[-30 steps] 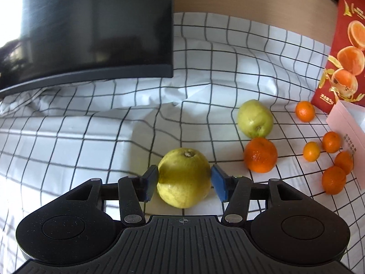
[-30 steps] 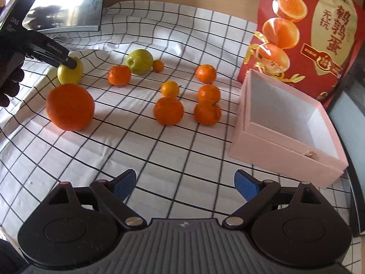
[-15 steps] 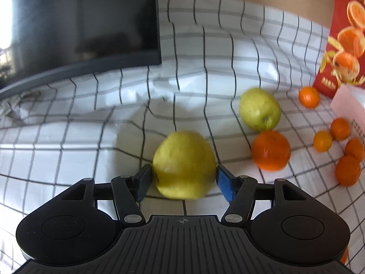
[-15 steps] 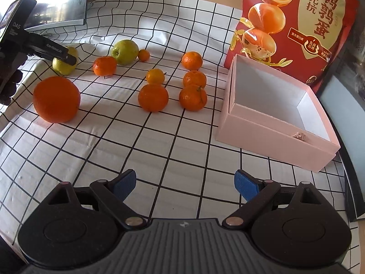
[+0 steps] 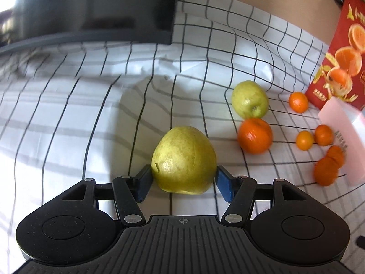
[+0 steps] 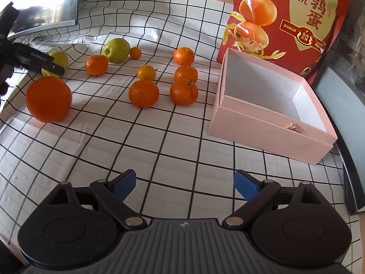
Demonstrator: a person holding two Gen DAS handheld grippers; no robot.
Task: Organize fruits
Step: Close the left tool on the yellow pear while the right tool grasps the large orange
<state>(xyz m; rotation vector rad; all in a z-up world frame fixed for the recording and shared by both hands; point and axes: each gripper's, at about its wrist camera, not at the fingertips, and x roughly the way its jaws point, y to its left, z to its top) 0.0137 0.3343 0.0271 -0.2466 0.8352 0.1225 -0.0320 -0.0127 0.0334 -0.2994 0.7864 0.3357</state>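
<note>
My left gripper (image 5: 183, 180) is shut on a yellow pear (image 5: 184, 158), both blue pads against its sides, just above the checked cloth. From the right wrist view the same pear (image 6: 59, 59) sits at the far left behind the left gripper's finger (image 6: 36, 59). A green apple (image 5: 249, 99) and an orange (image 5: 255, 135) lie to its right. My right gripper (image 6: 184, 185) is open and empty over bare cloth. An open pink box (image 6: 269, 107) stands to the right. A large orange (image 6: 48, 99) and several mandarins (image 6: 143, 93) lie scattered.
A red snack bag (image 6: 287, 20) stands behind the box. A dark monitor (image 5: 86, 6) stands at the back left of the cloth. A dark object (image 6: 349, 123) borders the cloth on the right.
The left gripper has closed on the pear and lifted it slightly, tipping it. The right gripper has swung right and drawn nearer the box, staying open.
</note>
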